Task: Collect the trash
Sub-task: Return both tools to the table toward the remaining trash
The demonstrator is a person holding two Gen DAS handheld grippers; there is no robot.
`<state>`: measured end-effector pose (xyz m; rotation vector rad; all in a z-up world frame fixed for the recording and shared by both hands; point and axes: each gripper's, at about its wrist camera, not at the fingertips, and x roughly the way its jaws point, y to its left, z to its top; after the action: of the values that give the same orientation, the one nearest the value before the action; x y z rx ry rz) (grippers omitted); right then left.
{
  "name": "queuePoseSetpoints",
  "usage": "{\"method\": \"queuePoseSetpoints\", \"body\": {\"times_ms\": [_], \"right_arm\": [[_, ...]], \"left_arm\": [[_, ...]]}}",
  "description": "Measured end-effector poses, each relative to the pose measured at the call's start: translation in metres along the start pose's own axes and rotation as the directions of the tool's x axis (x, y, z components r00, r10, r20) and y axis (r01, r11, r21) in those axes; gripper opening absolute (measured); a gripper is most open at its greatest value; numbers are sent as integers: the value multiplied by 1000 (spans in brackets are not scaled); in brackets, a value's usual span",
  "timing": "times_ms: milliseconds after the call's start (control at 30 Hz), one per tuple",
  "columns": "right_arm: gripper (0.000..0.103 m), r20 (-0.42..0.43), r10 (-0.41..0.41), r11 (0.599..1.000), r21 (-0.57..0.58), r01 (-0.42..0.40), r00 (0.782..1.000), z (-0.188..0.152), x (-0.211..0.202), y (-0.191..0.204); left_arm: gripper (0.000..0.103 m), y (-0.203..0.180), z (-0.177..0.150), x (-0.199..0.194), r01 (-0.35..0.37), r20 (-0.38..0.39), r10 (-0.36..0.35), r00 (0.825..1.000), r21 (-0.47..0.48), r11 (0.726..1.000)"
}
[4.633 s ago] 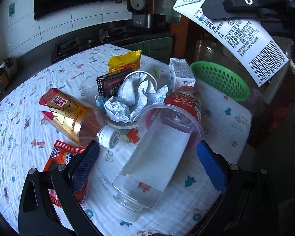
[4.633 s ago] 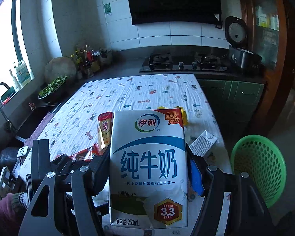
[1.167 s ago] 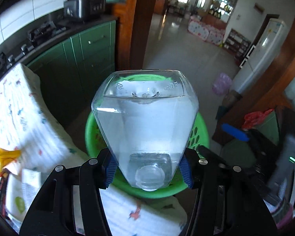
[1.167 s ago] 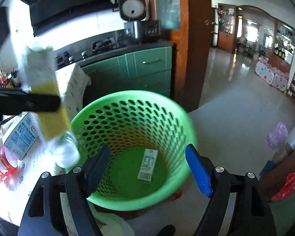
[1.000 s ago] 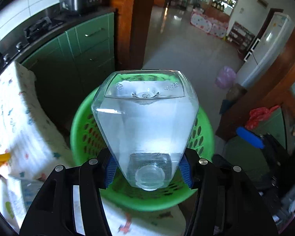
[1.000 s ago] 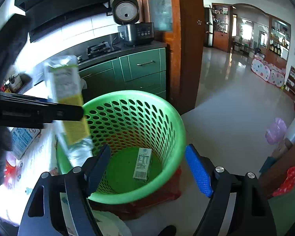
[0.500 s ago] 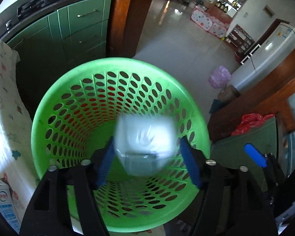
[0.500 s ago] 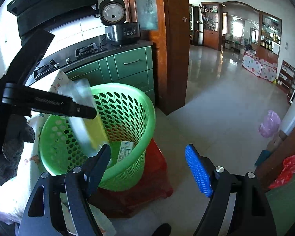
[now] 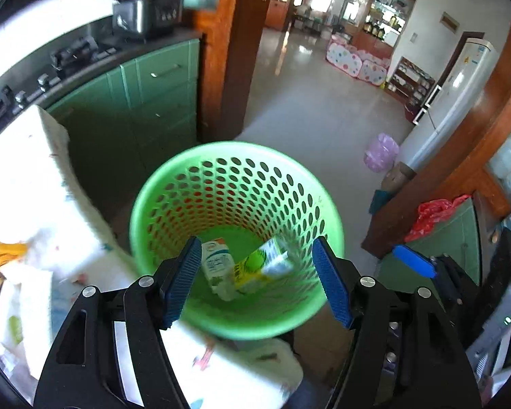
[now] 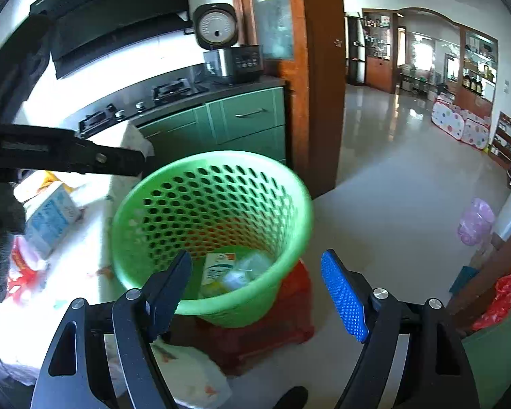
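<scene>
A green perforated waste basket (image 9: 221,184) stands on the floor beside the table; it also shows in the right wrist view (image 10: 201,184). Inside lie a white milk carton (image 9: 216,266) and a clear plastic bottle with a yellow label (image 9: 260,267); both also show in the right wrist view, the carton (image 10: 214,266) beside the bottle (image 10: 245,269). My left gripper (image 9: 255,281) is open and empty above the basket. My right gripper (image 10: 255,293) is open and empty, near the basket's right side.
The table with a printed white cloth (image 9: 27,184) lies left of the basket, with a yellow wrapper (image 9: 3,250) and a small carton (image 10: 51,216) on it. The basket stands on a red stool (image 10: 289,320). Green cabinets (image 9: 136,102) are behind. A wooden door frame (image 9: 235,51) stands beyond.
My left gripper opened and let go of the clear bottle, which dropped into the basket beside the milk carton. Both grippers shifted back slightly from the basket.
</scene>
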<state>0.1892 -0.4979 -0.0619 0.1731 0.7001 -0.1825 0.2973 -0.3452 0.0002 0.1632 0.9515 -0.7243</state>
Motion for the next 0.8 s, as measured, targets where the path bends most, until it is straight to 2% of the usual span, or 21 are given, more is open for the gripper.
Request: {"method": "queuePoseSetpoints", "body": {"times_ms": [67,100,267,467,633,800], "right_arm": [[76,0,19,1000,-11,-19,1000,-2,-6,12],[76,1,29,999,-19,-29,1000,-2,-9,19],[76,5,86,994,-64,-86,996,-5,-26,54],[76,-7,176,979,-103,-176,984,-9,-41,100],[76,-26,225,965,-130,-226,974,-11,-44,136],[76,-62,276,950,-134,-282,959,-6,-40,167]], "left_arm": [[67,4,-7,-22,-1,20,1,1000,6,1000],[67,8,-13,-34,-29,32,29,999,10,1000],[68,31,-37,-87,-62,85,64,994,-16,998],[71,77,-77,-147,-126,153,138,979,-82,989],[71,123,-114,-182,-167,174,193,966,-156,974],[71,157,-148,-199,-207,165,242,956,-203,957]]}}
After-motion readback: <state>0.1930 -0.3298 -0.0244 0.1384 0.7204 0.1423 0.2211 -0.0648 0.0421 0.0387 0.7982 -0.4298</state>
